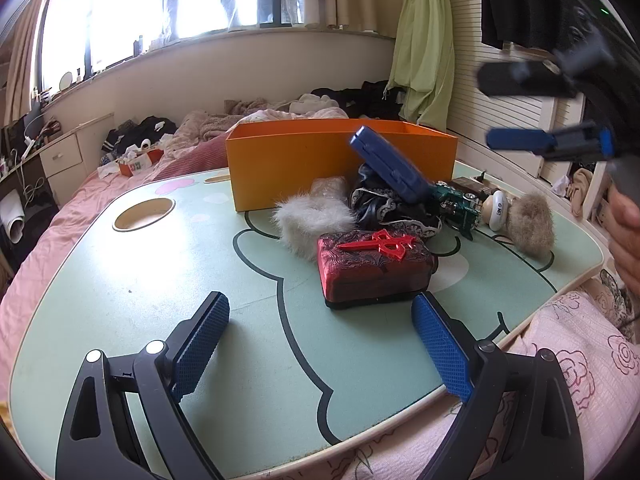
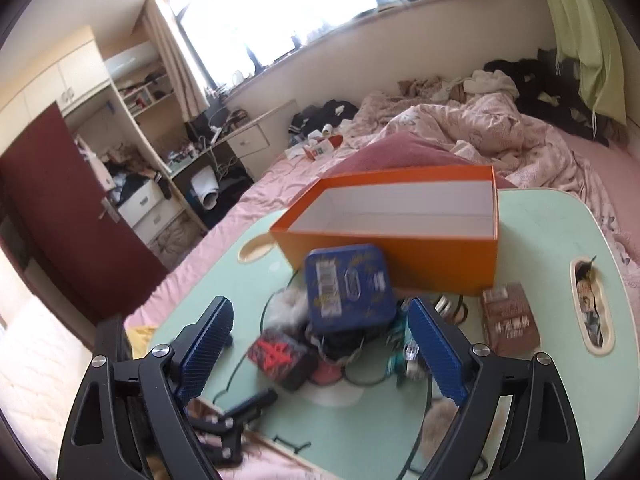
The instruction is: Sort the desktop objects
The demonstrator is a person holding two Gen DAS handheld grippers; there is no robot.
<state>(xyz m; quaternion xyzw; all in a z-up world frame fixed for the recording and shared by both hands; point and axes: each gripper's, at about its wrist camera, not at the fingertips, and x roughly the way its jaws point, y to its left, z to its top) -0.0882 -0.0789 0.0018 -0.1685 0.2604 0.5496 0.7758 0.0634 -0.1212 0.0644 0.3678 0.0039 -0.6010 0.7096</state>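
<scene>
Hovering the left gripper low over the pale green cartoon-printed lap table, spread wide and gripping nothing, just short of the red embossed rectangular case with a red cross emblem. Holding the right gripper higher, above the pile, likewise spread and empty.

Judging the step as getting the flat dark blue metal tin into the open orange cardboard box. Seeing that tin tilted steeply, lower end on the crumpled black lace-trimmed fabric, upper end up against the box's front wall. It is blurred in the right wrist view, so not telling whether it is settled or sliding.

Doing it well, probably:
- Coming down on the tin across its thin edges rather than its broad printed face, closing on the raised upper end where nothing crowds it.
- Lifting straight up before moving toward the box, avoiding dragging the fabric or the green circuit board lying just beside it.
- Clearing the front wall fully, then lowering into the white interior.
- Keeping the left gripper back from the red case and the white fur puff meanwhile, avoiding nudging the heap.

Expecting the tin to be smooth and slippery, so pinching firmly.
</scene>
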